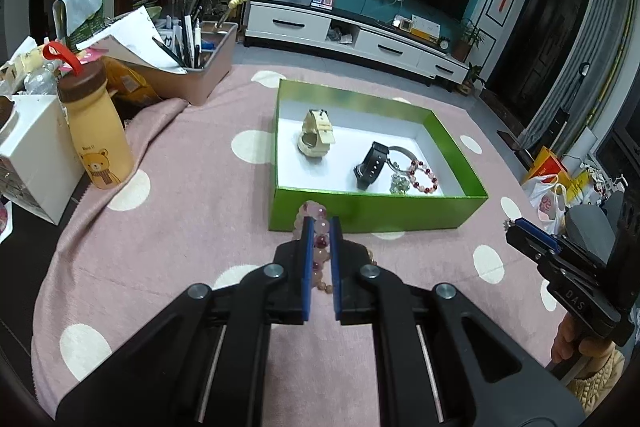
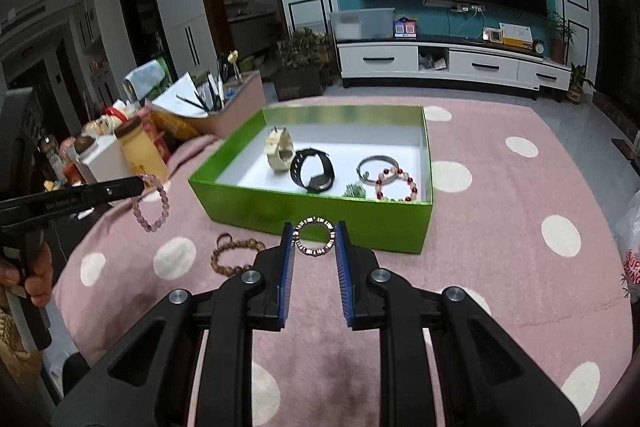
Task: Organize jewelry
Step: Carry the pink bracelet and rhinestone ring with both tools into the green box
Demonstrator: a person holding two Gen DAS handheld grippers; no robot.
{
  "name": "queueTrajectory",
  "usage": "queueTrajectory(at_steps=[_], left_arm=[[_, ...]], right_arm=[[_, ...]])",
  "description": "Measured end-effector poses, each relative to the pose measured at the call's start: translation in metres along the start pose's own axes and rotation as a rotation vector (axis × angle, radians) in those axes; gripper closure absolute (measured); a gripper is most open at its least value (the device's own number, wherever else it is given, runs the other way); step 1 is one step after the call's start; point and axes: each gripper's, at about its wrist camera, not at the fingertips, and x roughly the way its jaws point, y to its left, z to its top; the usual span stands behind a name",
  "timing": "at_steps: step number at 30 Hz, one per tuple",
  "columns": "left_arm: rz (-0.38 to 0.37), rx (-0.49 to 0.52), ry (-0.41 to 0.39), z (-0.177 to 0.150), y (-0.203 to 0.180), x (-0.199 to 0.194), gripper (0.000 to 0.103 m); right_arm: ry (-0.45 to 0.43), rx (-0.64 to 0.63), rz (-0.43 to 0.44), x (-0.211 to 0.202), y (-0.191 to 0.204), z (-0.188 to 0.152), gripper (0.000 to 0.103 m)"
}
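Note:
A green box (image 1: 376, 215) (image 2: 320, 211) with a white inside stands on the pink dotted cloth. It holds a cream watch (image 1: 316, 137) (image 2: 279, 151), a black watch (image 1: 370, 165) (image 2: 314, 169), a silver bangle (image 2: 376, 167), a green trinket (image 2: 354, 191) and a red-and-pink bead bracelet (image 1: 422, 175) (image 2: 396, 185). My left gripper (image 1: 321, 223) is shut on a pink bead bracelet (image 1: 318, 227) (image 2: 154, 203), held above the cloth before the box. My right gripper (image 2: 314, 227) is shut on a small sparkly ring bracelet (image 2: 314, 235). A brown bead bracelet (image 2: 234, 255) lies on the cloth.
At the left stand a yellow bear bottle (image 1: 96, 131), a white box (image 1: 32, 155) and a pink organiser with pens (image 1: 192, 67). A TV stand (image 2: 452, 61) is beyond the table. Plastic bags (image 1: 552, 195) lie at the right.

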Motion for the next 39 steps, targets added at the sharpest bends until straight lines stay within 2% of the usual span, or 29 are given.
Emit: queueTrajectory(at_steps=[10, 22, 31, 39], left_arm=[[0.025, 0.019, -0.027, 0.022, -0.012, -0.001, 0.096], [0.021, 0.073, -0.047, 0.046, -0.039, 0.009, 0.096], [0.018, 0.09, -0.033, 0.073, -0.053, 0.036, 0.096], [0.038, 0.076, 0.025, 0.093, -0.048, 0.076, 0.096]], right_arm=[[-0.033, 0.006, 0.02, -0.001, -0.001, 0.009, 0.083], [-0.078, 0.024, 0.013, 0.0, -0.016, 0.027, 0.083], [-0.086, 0.038, 0.006, 0.01, -0.036, 0.053, 0.083], [-0.032, 0.057, 0.01, 0.041, -0.053, 0.067, 0.083]])
